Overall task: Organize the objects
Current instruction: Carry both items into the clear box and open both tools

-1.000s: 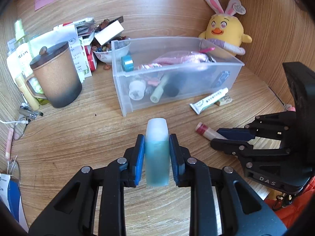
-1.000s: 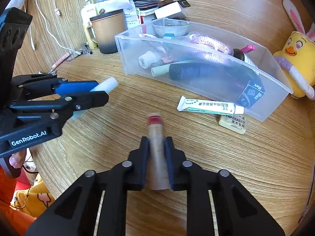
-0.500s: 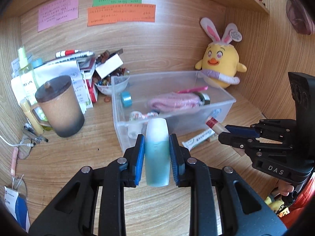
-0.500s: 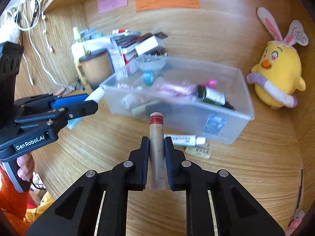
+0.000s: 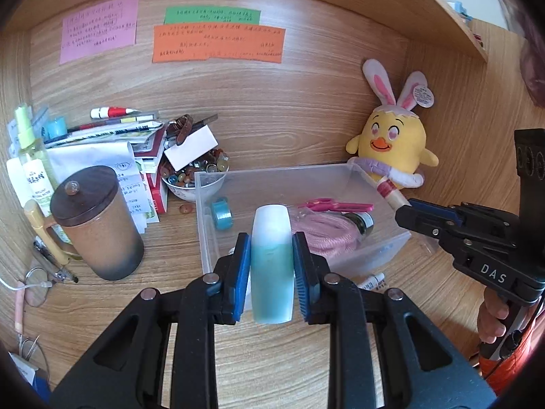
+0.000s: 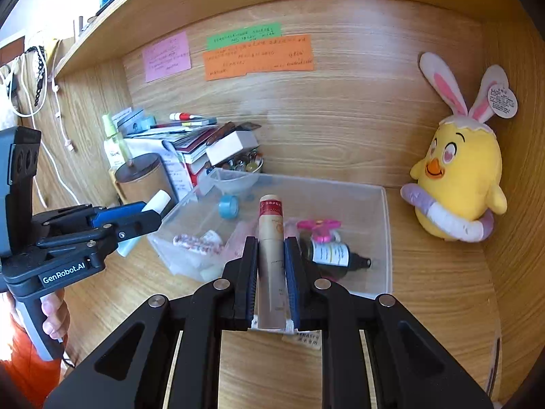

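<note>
The wooden desk (image 5: 272, 368) sits in a wood-panelled alcove and carries all items. A clear rectangular plastic storage bin (image 5: 371, 255) stands open near the back wall; it contains a coil of pink cord (image 5: 327, 230), a dark glass bottle with a white label (image 6: 332, 254), pink-handled scissors (image 5: 335, 205) and a small roll of blue tape (image 5: 221, 214). A yellow plush chick with pink rabbit ears (image 6: 458, 173) sits just right of the bin, against the side wall. A brown ceramic mug with a dark wooden lid (image 5: 97, 225) stands left of the bin, in front of a stack of papers and booklets (image 5: 112, 150); a white bowl of coloured beads (image 5: 192, 182) is beside the bin's rear left corner. Pink, green and orange paper notes (image 5: 218, 43) are fixed to the back panel. The left gripper (image 5: 272, 266) is clenched on a teal-and-white rounded plastic bottle (image 5: 272, 262), held above the desk in front of the bin. The right gripper (image 6: 270, 272) is clenched on a slim beige cylindrical tube with a red band (image 6: 271, 255), also lifted, with its tip over the bin's near side. A small white tube (image 5: 373, 279) lies on the desk by the bin's front wall.
</note>
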`<state>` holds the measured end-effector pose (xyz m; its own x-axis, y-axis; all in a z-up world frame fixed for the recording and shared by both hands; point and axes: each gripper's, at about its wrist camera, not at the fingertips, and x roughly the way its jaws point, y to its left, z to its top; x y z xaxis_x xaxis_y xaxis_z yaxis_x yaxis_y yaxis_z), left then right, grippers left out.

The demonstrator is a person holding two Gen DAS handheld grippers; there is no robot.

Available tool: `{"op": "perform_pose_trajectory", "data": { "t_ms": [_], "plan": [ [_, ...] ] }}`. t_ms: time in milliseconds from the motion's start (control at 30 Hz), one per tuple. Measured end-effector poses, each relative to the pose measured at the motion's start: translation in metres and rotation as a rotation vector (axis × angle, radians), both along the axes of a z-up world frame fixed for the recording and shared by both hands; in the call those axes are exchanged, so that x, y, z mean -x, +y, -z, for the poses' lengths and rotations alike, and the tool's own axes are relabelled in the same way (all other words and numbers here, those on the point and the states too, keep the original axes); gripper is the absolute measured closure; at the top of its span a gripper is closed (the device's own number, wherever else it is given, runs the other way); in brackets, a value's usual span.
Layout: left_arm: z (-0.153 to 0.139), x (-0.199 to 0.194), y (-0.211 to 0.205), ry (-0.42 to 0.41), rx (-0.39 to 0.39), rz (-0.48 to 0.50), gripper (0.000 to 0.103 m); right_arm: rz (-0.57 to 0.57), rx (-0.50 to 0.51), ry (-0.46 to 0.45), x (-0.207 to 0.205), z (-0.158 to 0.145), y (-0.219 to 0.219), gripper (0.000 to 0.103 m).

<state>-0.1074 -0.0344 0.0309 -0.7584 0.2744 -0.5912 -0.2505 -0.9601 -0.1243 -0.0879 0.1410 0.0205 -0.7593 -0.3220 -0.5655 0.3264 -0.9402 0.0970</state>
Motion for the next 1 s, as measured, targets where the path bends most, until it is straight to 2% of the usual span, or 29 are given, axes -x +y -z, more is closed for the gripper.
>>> {"op": "perform_pose_trajectory", "data": {
  "t_ms": [167,400,733,1000],
  "plan": [
    [0.008,0.024,0.000,-0.052,0.014,-0.022,0.079,0.005,-0.016,-0.020,0.022,0.002,-0.004,0.089],
    [0.021,0.043,0.008,-0.092,0.046,-0.027,0.079,-0.026,-0.051,-0.092,0.050,0.019,-0.019,0.089],
    [0.032,0.056,0.010,-0.126,0.054,-0.028,0.079,-0.039,-0.099,-0.137,0.070,0.038,-0.034,0.089],
    [0.028,0.052,0.014,-0.121,0.068,-0.009,0.077,-0.056,-0.121,-0.169,0.072,0.042,-0.036,0.086]
  ]
}}
